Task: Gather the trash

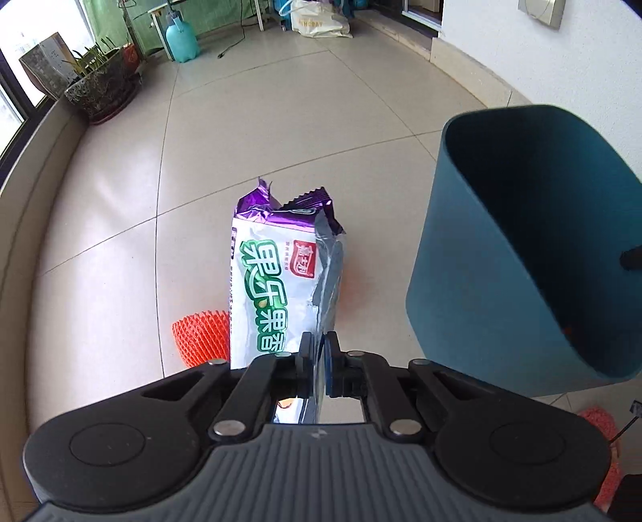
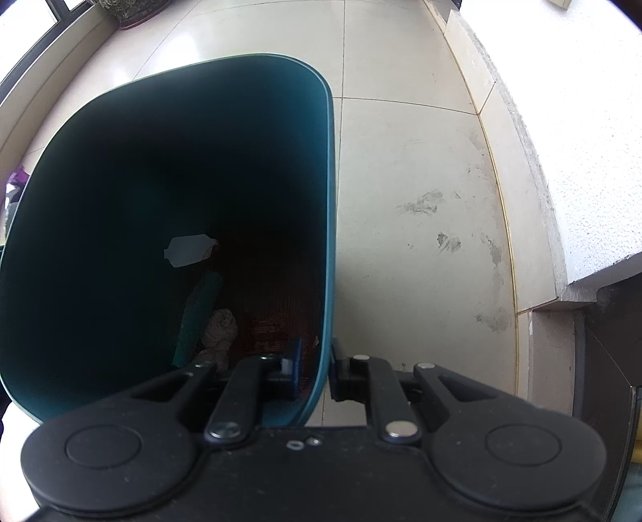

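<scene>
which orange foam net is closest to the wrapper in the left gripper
The orange foam net on the floor just left of the snack wrapper. The other orange net lies far right, below the teal bin.

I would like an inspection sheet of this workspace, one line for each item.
Surface: tiled floor, scuffed near the wall.
Job's things: torn snack wrapper held off the floor; teal bin already holding trash; orange foam net on the floor, a second one beside the bin.
Clutter: nothing seen beyond the nets.
Grippers: left gripper shut on the wrapper; right gripper clamped on the bin rim.
Cables: black cord on the far floor.
Surroundings: potted plant, blue jug, white bag, window.
</scene>
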A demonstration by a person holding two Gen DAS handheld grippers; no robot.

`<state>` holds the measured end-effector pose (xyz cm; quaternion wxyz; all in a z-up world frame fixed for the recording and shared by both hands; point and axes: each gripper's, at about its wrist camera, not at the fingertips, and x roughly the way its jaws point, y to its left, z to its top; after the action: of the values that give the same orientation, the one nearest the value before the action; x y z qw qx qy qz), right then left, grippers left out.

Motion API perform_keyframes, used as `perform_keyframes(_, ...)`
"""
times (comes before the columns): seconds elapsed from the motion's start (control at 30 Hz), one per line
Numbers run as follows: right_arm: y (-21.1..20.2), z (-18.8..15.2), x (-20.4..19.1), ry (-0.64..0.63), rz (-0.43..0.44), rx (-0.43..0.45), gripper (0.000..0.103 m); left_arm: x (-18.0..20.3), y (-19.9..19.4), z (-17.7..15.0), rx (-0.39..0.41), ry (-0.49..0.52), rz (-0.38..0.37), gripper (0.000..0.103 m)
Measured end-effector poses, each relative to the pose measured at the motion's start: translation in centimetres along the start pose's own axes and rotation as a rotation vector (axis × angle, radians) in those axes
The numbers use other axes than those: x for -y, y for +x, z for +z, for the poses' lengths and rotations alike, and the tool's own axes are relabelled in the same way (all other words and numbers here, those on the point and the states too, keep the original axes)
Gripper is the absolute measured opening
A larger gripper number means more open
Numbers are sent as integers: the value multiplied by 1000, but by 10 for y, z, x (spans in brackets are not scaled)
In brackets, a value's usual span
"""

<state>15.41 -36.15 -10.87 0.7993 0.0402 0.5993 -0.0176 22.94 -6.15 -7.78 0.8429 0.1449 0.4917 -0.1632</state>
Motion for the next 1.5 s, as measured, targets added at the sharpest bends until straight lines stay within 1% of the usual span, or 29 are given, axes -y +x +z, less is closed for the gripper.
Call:
perform_keyframes(0.13,-2,-1,-2,-14,-14,19,10,11,-49,16,65,-21,9,4)
perform_keyframes(0.2,-2,-2,-1,-17,-16,21,7,17,-71,24,90,-29,12,4)
perform_keyframes(0.33,-2,-4,-1,-26,-12,27,7,33,-102,45,134,-38,-6,4)
perform_keyframes(0.47,0,-4,-3,-37,-19,31,7,62,-135,66,181,-30,-29,4)
perform_keyframes(0.53,0,-4,-2,-27,-11,30,7,76,-143,79,201,-20,-58,4)
perform_keyframes(0.63,0,-4,0,-23,-2,30,7,108,-149,92,223,7,-89,4)
perform_keyframes(0.73,1,-4,2,-17,4,30,8,141,-137,101,220,45,-113,4)
perform_keyframes(0.83,1,-4,4,-16,12,31,8,156,-120,106,191,63,-114,4)
perform_keyframes(0.9,1,-4,5,-15,22,32,8,152,-110,102,172,50,-119,4)
perform_keyframes(1.0,1,-5,7,-22,30,34,9,129,-103,89,159,-5,-119,4)
perform_keyframes(1.17,0,-5,7,-22,35,32,10,68,-92,55,118,-126,-48,5)
perform_keyframes(1.23,0,-5,7,-20,37,31,10,49,-83,43,88,-164,-26,5)
perform_keyframes(1.33,-2,-5,5,-19,30,30,10,19,-58,24,24,-249,-18,5)
perform_keyframes(1.37,-2,-4,4,-20,27,31,10,8,-44,16,-6,-285,-14,6)
perform_keyframes(1.4,-3,-4,4,-16,26,32,10,0,-32,11,-34,-313,-23,11)
perform_keyframes(1.43,-4,-3,5,-12,27,35,10,-7,-21,6,-59,-341,-31,17)
perform_keyframes(1.47,-5,-3,5,-8,29,38,10,-18,-5,0,-91,-395,-32,22)
perform_keyframes(1.5,-6,-3,6,1,35,39,10,-24,7,-5,-106,-428,-39,32)
